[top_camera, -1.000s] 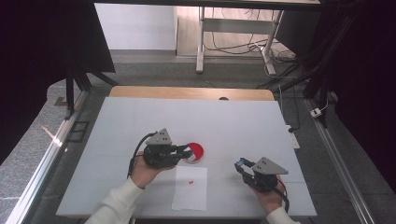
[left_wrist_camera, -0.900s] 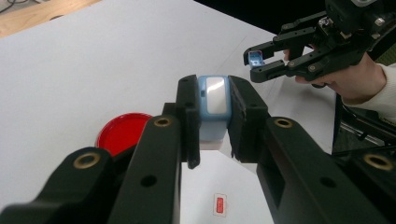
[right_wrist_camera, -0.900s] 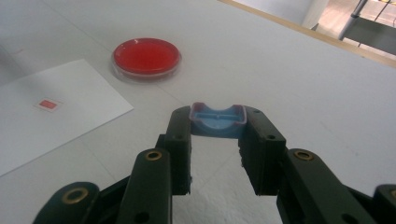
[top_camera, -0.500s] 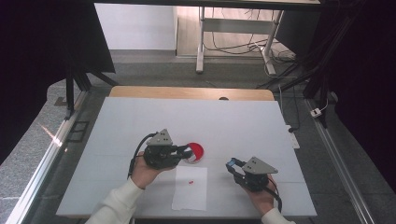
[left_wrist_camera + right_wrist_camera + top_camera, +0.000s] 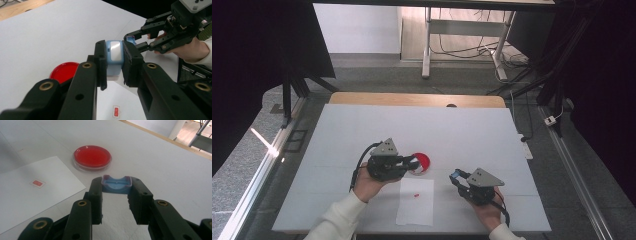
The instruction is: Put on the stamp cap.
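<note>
Since a second ago we see the right gripper point(image 5: 455, 175) has slid toward 9 o'clock across the tabletop point(image 5: 362, 125), nearer the paper point(image 5: 416, 205); the left gripper point(image 5: 414, 162) has kept its place.

The left gripper sits just at 9 o'clock of the red dish point(image 5: 421, 161), its jaws clamped on a pale blue block point(image 5: 114, 56). At 6 o'clock of the dish lies the paper, a small red mark point(image 5: 416, 194) on it. The right gripper, at 3 o'clock of the paper, pinches a small blue curved piece point(image 5: 117, 184).

Toward 12 o'clock the tabletop lies wide and bare; its near edge runs close behind both hands.

From above both held pieces are hard to make out, and the left gripper covers part of the dish.
</note>
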Available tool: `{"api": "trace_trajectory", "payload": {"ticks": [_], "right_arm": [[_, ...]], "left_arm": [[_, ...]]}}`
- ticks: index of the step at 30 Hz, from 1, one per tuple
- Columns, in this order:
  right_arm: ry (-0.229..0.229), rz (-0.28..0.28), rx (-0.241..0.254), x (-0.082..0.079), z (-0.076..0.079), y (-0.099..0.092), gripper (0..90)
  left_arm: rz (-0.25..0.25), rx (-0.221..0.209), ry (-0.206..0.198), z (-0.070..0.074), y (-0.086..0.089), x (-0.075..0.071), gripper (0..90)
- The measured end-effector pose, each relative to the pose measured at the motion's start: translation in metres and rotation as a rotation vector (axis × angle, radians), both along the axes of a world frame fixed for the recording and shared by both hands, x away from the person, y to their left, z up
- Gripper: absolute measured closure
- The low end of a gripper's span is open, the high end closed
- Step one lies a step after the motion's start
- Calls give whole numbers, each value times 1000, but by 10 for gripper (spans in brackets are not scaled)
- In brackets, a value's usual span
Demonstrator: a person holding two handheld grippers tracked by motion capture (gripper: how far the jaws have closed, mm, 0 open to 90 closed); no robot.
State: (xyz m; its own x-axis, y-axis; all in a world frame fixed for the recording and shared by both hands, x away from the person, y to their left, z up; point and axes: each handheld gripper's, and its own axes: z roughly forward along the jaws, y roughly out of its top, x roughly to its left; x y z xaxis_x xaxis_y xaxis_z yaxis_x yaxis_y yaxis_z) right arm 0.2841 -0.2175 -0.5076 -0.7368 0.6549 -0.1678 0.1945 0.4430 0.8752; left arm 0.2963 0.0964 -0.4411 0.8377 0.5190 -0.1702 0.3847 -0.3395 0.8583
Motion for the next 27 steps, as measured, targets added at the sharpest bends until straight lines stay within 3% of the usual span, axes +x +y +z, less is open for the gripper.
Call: {"api": "trace_trajectory", "payload": {"ticks": [11, 27], "right_arm": [[-25, 16, 6, -1, 2, 17, 649], [-18, 62, -2, 0, -1, 39, 649]], "left_arm": [[-5, 5, -3, 0, -3, 0, 750], [1, 0, -5, -1, -6, 1, 750]]}}
